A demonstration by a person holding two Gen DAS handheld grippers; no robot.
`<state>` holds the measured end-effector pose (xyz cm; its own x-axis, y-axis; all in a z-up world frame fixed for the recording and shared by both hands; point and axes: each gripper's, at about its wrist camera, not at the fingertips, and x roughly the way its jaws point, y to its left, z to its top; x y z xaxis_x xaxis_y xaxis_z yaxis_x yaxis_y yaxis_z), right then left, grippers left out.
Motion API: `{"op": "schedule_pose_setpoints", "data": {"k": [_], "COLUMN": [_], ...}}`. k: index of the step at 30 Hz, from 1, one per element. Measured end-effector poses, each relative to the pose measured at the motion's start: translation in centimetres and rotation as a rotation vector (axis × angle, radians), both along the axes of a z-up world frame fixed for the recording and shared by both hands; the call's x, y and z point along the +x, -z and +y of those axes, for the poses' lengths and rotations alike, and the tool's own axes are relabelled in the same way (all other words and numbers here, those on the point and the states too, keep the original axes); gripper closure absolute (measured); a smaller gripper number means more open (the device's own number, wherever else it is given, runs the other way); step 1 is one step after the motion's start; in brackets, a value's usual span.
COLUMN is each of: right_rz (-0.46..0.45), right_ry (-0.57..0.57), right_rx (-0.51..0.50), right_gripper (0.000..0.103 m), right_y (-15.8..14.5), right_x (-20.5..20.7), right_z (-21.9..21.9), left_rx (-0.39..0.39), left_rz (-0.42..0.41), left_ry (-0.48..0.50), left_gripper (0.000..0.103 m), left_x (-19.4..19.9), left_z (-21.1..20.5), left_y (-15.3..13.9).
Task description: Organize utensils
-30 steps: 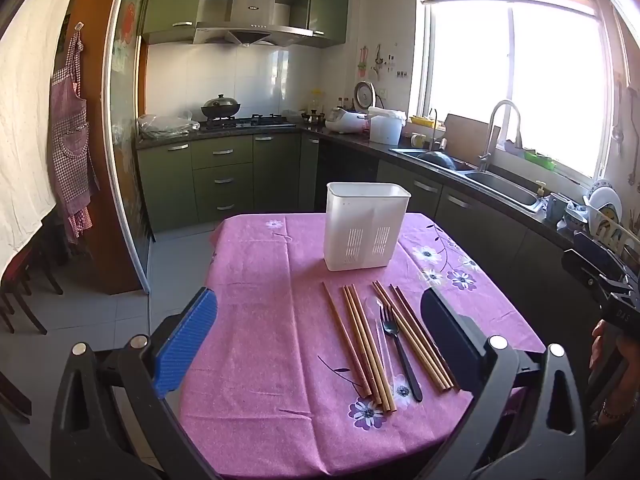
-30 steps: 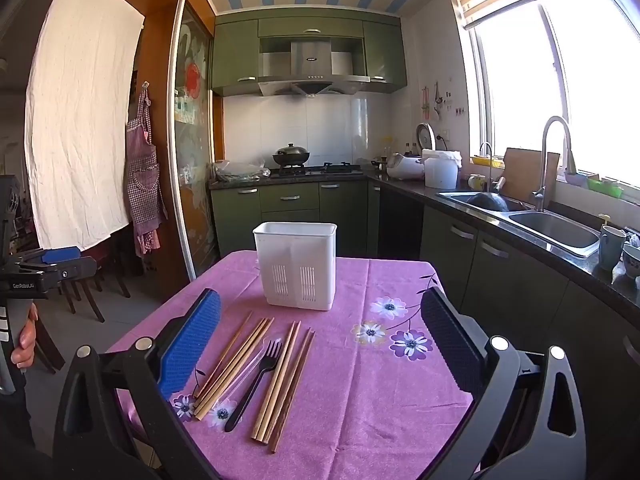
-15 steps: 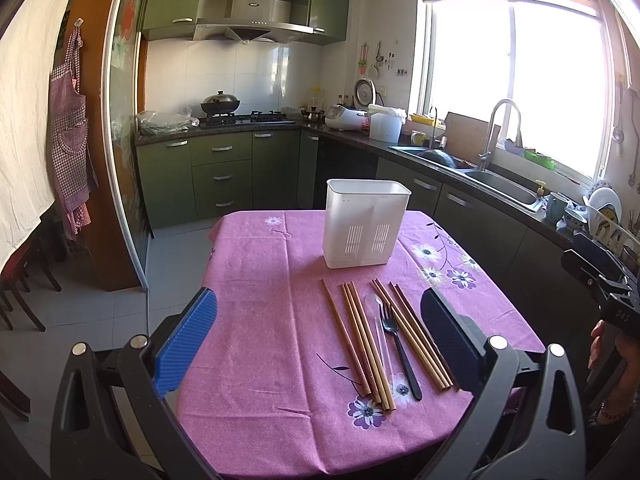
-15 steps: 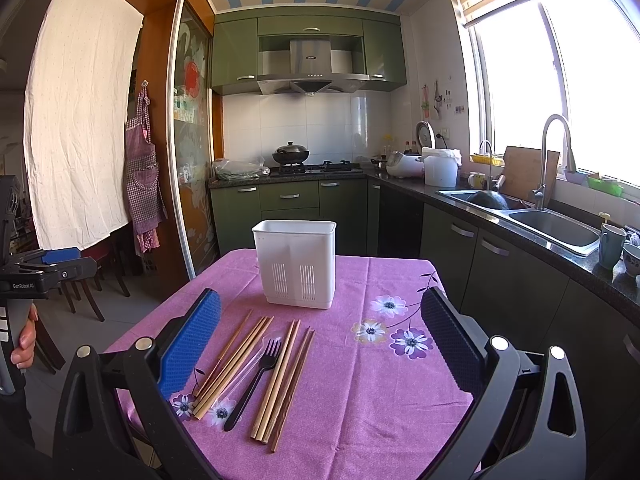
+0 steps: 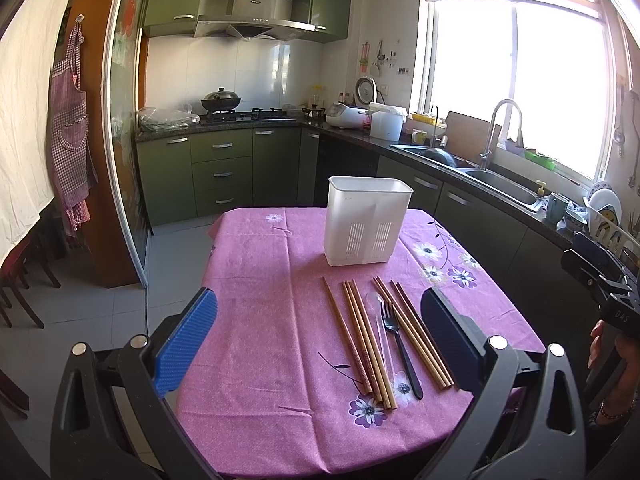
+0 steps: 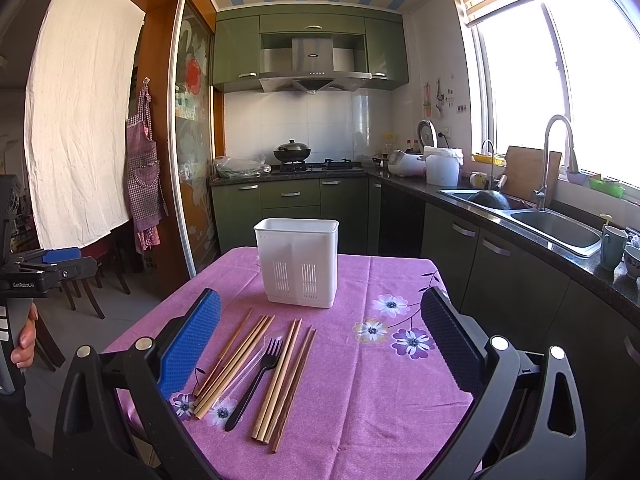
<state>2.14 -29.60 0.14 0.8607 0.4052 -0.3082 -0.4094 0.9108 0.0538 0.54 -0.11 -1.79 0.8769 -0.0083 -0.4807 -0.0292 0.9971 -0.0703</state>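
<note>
A: Where did things lie?

B: Chopsticks, a black fork and a clear spoon lay along the table's near edge; the white holder stood toward its far edge.

A: And the grippers?

B: The left gripper and right gripper both hung spread wide, holding nothing. Best to pinch one bundle mid-length, tilt it upright, then lower it into one compartment.

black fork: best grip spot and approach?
Judgement: take the fork by its handle, near the end closest to the grippers, coming straight down with fingers across it. It lies flat on the cloth, tines toward the holder, chopsticks and a clear spoon close on both sides, so there's little room mid-shaft. Right gripper looks nearer.
</note>
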Motion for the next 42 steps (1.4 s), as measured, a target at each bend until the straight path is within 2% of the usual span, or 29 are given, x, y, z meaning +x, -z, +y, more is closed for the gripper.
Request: {"op": "schedule_pose_setpoints", "data": {"k": [16, 42], "right_rz": [0.012, 0.024], "right_ry": [-0.005, -0.007], "right_rx": [-0.005, -0.012], "right_gripper": [0.004, 0.004], "right_y": [0.95, 0.84], "right_x": [0.46, 0.76], "right_z": [0.37, 0.44], "left_rx": [-0.007, -0.008], "left_rz": [0.017, 0.022], "left_ry": [0.002, 0.000], "left_gripper": [0.006, 0.006], "left_x": [0.12, 0.18], "left_z": [0.02, 0.14], "left_y": [0.24, 0.25]}}
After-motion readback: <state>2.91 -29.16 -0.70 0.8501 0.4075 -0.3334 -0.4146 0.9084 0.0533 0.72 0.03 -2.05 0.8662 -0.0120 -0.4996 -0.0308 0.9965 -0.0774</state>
